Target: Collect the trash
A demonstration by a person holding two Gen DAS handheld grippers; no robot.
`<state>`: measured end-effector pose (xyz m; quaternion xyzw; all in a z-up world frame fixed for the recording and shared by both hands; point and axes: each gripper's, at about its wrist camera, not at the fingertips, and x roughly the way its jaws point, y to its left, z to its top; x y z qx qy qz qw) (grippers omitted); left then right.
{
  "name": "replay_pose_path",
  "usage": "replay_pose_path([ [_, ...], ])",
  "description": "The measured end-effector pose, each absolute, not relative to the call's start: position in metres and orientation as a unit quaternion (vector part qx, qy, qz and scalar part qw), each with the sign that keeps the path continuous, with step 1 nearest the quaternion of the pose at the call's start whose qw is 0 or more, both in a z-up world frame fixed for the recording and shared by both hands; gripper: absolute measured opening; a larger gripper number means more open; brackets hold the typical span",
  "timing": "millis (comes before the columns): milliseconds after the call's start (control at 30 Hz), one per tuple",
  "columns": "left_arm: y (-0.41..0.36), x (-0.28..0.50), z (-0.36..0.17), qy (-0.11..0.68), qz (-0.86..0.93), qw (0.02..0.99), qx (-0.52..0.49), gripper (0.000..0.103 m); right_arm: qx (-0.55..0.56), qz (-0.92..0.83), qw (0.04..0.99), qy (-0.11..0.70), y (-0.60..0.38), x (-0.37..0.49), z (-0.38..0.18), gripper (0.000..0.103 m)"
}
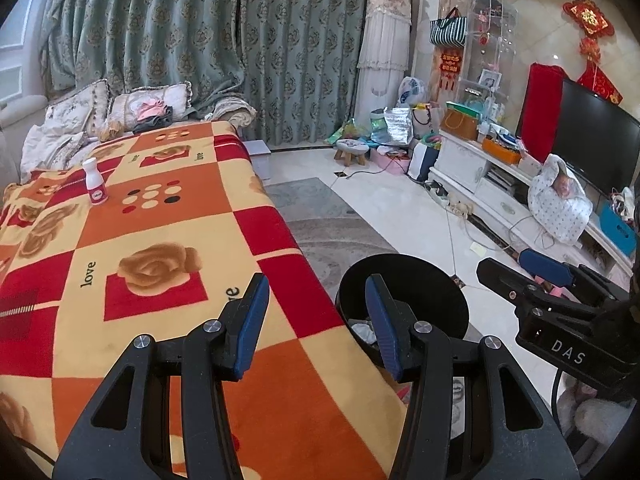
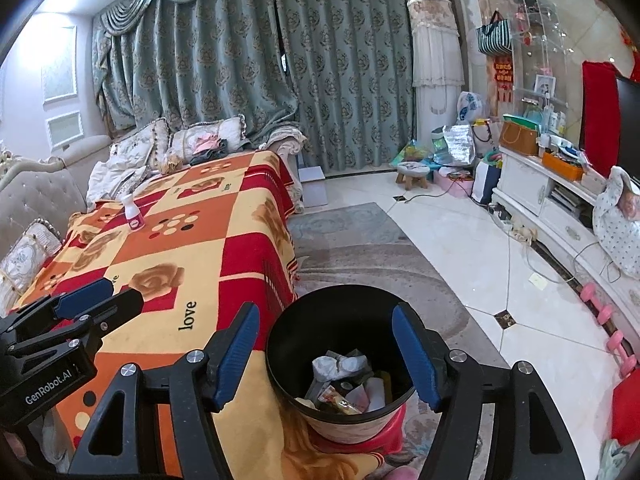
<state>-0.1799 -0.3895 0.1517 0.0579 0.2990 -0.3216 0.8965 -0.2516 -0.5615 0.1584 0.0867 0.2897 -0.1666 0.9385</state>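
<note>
A small white bottle with a pink label (image 1: 95,187) stands upright on the far left of the patterned blanket; it also shows in the right wrist view (image 2: 133,213). A black trash bin (image 2: 340,360) holding crumpled paper and wrappers stands on the floor beside the blanket edge; it also shows in the left wrist view (image 1: 402,300). My left gripper (image 1: 318,326) is open and empty above the blanket's near edge. My right gripper (image 2: 326,356) is open and empty above the bin. The right gripper also shows in the left wrist view (image 1: 516,270).
The orange, red and yellow blanket (image 1: 160,264) covers a long surface. Cushions (image 2: 208,138) lie at its far end. A grey rug (image 2: 360,248) and tiled floor lie to the right. A white TV cabinet (image 2: 560,208) and pink dumbbells (image 2: 608,320) line the right side.
</note>
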Motion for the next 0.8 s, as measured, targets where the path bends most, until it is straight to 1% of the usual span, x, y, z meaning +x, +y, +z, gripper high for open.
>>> replay_pose_path([
  [800,-0.3878,-0.1696,0.1480,0.304,-0.320,0.896,0.050,0.049,0.084,-0.166,0.936,0.298,-0.5602,-0.2471,0.1524,0.069],
])
